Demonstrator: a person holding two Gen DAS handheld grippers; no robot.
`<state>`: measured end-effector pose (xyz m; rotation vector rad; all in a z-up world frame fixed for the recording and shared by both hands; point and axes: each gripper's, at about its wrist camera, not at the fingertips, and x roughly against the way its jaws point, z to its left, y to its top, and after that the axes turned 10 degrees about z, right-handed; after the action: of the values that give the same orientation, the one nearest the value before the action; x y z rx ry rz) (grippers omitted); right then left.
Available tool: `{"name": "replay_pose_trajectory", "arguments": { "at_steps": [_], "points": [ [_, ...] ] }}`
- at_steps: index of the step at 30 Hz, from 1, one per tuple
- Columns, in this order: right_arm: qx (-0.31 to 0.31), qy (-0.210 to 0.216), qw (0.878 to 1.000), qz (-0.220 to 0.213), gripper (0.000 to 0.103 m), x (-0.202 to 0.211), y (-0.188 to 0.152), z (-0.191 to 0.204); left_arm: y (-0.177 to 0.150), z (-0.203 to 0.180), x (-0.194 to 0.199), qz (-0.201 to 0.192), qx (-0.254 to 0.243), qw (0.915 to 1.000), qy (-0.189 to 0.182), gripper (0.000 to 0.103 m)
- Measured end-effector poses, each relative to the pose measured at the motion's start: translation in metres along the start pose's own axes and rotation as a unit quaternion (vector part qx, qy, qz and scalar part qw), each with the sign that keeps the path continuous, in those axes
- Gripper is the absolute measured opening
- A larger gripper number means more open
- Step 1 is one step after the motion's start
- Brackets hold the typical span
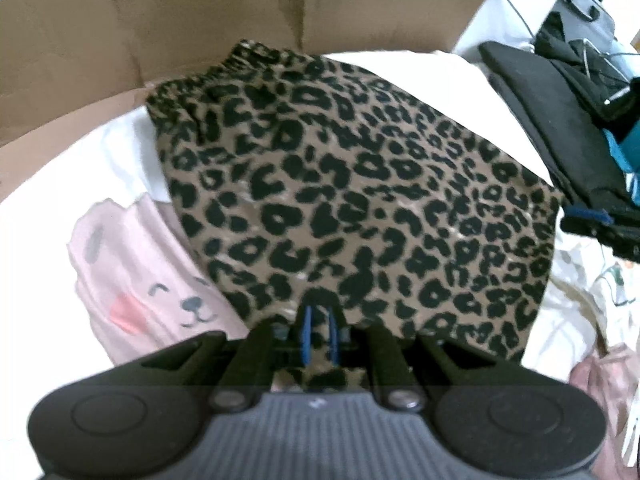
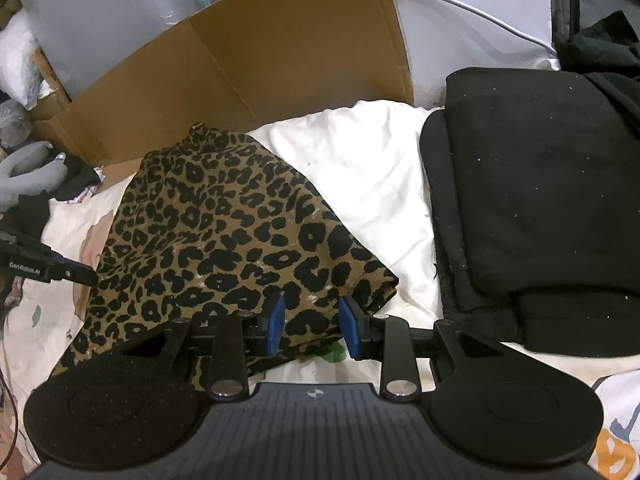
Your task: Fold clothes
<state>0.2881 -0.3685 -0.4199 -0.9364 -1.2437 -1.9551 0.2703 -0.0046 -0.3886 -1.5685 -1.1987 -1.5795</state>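
Left wrist view: left gripper (image 1: 319,332) fingers nearly pressed together on the leopard-print garment's (image 1: 352,196) near edge. Right gripper (image 2: 312,326) fingers are spread over its near corner. It lies on the bed, soft and floppy; grab corners.

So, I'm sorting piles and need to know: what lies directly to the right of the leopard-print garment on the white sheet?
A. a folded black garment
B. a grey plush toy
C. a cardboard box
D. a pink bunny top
A: in the right wrist view the folded black garment lies right of the leopard-print garment, with white sheet between them.
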Motion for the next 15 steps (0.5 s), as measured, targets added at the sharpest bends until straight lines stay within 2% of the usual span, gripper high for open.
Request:
{"name": "replay_pose_trajectory", "arguments": {
  "at_steps": [9,15],
  "points": [
    [0.014,-0.026,1.0,0.008,0.037,-0.022,0.01,0.004,-0.022,-0.016,-0.022,0.03,-0.043,0.9986,-0.001,0.01],
    [0.013,-0.062,0.998,0.019,0.037,-0.028,0.012,0.0,-0.038,-0.015,-0.011,0.039,-0.077,0.9963,0.0,0.011]
  ]
}}
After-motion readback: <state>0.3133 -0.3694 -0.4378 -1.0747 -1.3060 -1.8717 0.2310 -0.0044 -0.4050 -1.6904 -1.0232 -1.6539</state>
